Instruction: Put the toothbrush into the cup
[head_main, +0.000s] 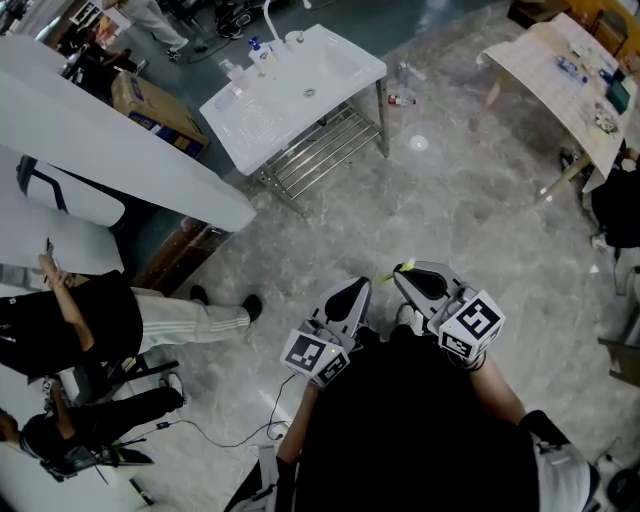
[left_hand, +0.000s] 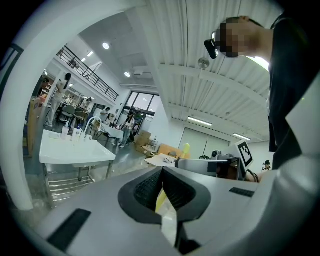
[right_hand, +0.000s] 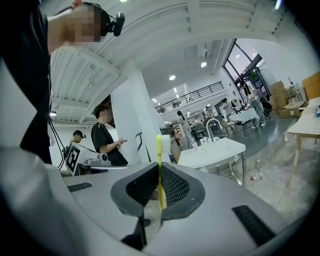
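Right claw (right_hand: 159, 172) clamps yellow toothbrush (right_hand: 159, 150) upright, white bristles up.

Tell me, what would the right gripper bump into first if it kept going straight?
Probably the white sink, far off across the floor. The right gripper, shut on the yellow toothbrush, points roughly toward it; depth is hard to judge.

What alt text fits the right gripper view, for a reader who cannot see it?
The right gripper is shut on an upright yellow toothbrush, white bristles at its top. Beyond it stand a white sink and, at left, a person in black beside a white column.
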